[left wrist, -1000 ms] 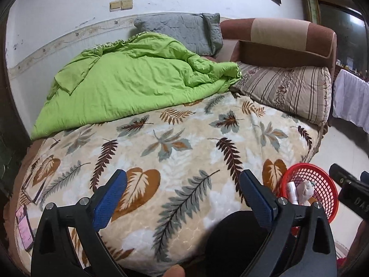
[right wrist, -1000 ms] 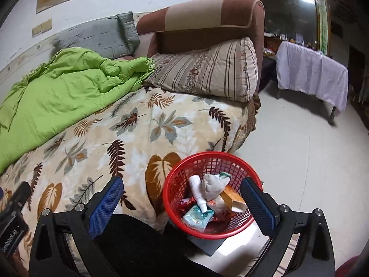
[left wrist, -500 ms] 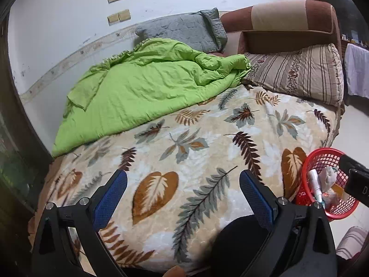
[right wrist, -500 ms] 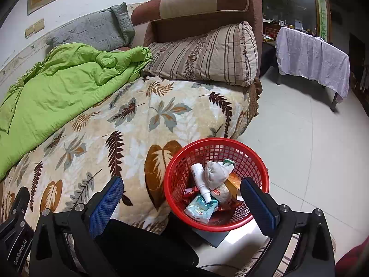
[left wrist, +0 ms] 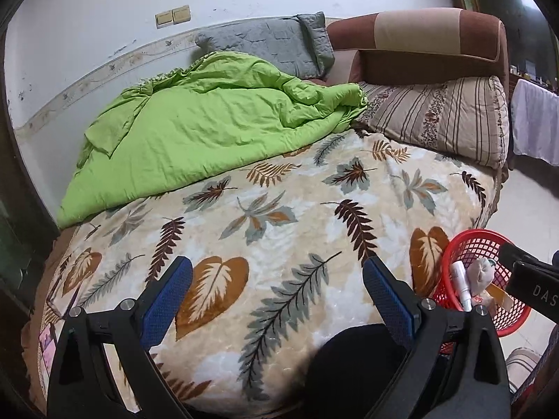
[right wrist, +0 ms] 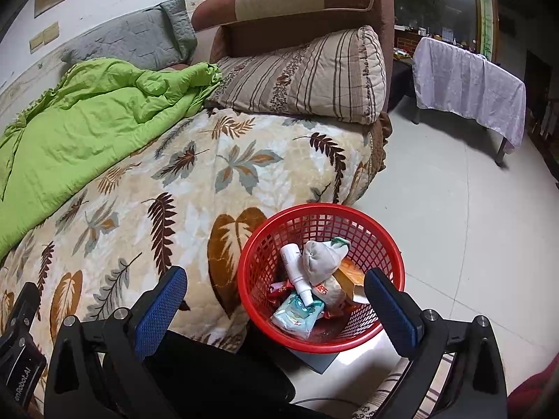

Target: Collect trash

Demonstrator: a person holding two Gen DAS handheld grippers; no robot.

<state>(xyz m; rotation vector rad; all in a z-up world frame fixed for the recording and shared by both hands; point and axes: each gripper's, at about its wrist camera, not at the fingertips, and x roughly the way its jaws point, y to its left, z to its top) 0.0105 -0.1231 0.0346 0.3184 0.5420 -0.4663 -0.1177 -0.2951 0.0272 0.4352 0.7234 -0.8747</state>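
Hovering above the near edge of the bed, the left gripper (left wrist: 277, 284) has its blue-padded fingers spread wide with nothing between them, and the right gripper (right wrist: 276, 295) is equally wide and empty above the red mesh basket (right wrist: 391, 244). The basket stands on the tiled floor (right wrist: 471, 227) just beside the bed's corner, touching or nearly touching the hanging edge of the leaf-print blanket (left wrist: 279, 216). The collected trash lies inside it: a white spray bottle (right wrist: 295, 272) leaning across a grey knotted bag (right wrist: 323, 256), a pale blue wipes packet (right wrist: 297, 316) at the near side, and red and orange wrappers underneath that are too jumbled to name. No loose litter shows on the blanket, the crumpled green quilt (left wrist: 209, 129) or the striped pillow (left wrist: 440, 122), so the job looks nearly or wholly done and the step in hand is judged to be a last check. To do it well, sweep both cameras slowly along the quilt's folds and the gap beside the grey pillow (left wrist: 272, 43), where a small wrapper could hide. Keep both grippers wide, so that anything found can be pinched at once. Carry it over the basket's middle before letting go, since the rim is low and the pile inside sits loosely.
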